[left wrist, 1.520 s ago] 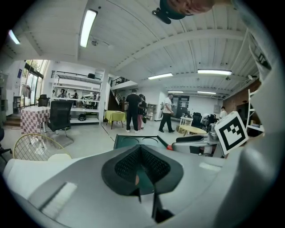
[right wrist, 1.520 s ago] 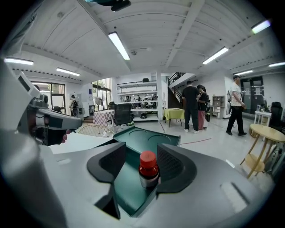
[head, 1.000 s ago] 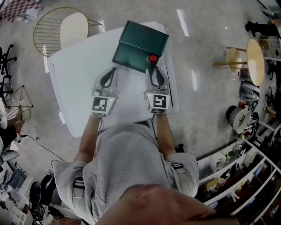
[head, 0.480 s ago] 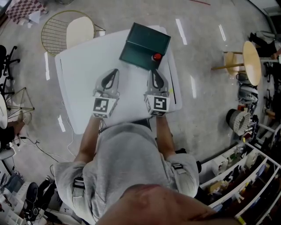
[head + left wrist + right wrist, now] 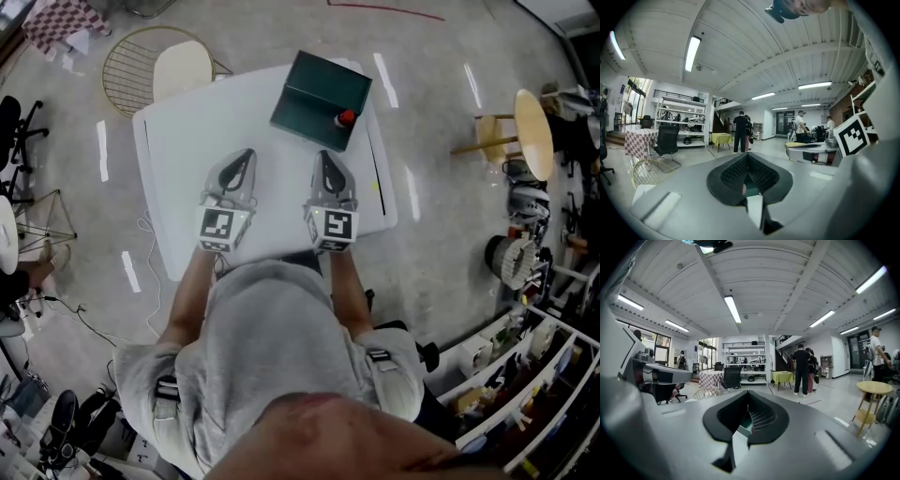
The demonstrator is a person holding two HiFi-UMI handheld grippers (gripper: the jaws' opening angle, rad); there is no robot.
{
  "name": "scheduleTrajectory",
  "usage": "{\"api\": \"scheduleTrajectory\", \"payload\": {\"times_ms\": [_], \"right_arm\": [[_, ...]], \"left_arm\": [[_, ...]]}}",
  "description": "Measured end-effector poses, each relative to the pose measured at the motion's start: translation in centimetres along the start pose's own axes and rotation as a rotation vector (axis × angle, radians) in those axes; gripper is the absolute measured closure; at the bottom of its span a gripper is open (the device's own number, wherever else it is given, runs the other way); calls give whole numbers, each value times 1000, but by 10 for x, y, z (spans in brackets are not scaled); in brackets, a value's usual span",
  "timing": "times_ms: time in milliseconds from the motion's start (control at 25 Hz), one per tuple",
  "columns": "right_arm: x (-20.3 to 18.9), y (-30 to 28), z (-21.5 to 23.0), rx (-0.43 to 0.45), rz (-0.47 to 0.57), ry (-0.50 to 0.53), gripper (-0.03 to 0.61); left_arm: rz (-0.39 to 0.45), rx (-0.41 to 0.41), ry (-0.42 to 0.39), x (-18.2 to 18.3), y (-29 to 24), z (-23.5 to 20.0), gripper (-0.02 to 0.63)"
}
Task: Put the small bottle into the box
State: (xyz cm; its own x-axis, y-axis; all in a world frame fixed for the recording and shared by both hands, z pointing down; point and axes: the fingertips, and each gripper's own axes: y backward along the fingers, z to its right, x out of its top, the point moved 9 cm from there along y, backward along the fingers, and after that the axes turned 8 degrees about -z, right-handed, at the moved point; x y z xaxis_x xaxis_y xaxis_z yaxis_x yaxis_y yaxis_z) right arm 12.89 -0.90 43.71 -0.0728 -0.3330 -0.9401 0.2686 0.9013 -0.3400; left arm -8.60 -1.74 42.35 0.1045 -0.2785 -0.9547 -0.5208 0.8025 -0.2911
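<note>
Bottle (image 5: 346, 118) stood at the box's (image 5: 314, 94) near corner: probably light, rigid, slick; grip its body. Left gripper (image 5: 245, 155) jaws were together, empty; right gripper (image 5: 323, 156) jaws had just closed, empty.

We hold our left gripper (image 5: 244, 156) just beside our right gripper (image 5: 324, 157), both pointing away from our body, with the forearms (image 5: 187, 286) stretched behind them. The left jaws are together and empty. The right jaws (they have just been closing) meet on nothing.
</note>
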Motion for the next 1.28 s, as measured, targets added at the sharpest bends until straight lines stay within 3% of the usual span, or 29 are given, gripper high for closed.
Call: {"api": "scheduleTrajectory", "payload": {"times_ms": [600,1280], "right_arm": [[-2,61,-50,-41,34,33,575],[-18,86,-112,68,11,93,575]], "left_arm": [[19,-22,-15,-14,72,2,603],[11,73,13,-44,146,-12,603]]}}
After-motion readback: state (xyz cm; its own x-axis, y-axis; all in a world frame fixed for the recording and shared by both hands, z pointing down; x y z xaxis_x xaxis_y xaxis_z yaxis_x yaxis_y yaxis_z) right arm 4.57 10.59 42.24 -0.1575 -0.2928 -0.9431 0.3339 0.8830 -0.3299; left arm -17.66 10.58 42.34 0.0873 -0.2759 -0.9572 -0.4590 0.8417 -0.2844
